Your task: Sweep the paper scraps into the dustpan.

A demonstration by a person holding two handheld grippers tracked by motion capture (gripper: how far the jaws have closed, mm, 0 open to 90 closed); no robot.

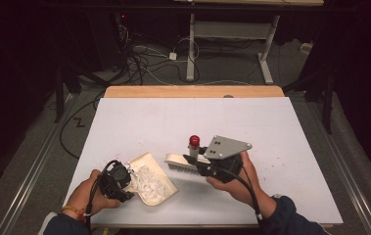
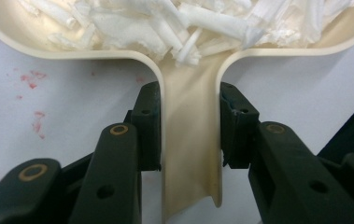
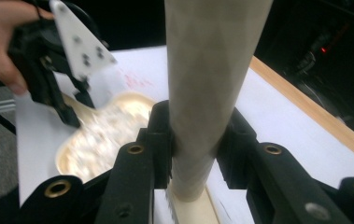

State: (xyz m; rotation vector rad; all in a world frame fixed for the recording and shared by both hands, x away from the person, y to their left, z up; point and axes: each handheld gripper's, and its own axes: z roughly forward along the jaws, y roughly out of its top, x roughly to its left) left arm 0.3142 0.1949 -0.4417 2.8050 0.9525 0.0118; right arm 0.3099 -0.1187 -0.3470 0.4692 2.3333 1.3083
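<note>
The left gripper (image 2: 189,126) has its fingers (image 2: 146,126) clamped on the handle of a cream dustpan (image 2: 191,154) holding white paper shreds (image 2: 165,23). The right gripper (image 3: 195,140), at the dustpan's 3 o'clock, has its fingers (image 3: 160,140) closed on the hand brush (image 3: 207,70) handle.

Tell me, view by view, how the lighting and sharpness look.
High view: the white table sheet is brightly lit, the surrounding room dark. Left gripper view: sharp and evenly lit on the cream plastic dustpan and white paper shreds. Right gripper view: the close beige brush handle is soft, and the dustpan behind is blurred.
</note>
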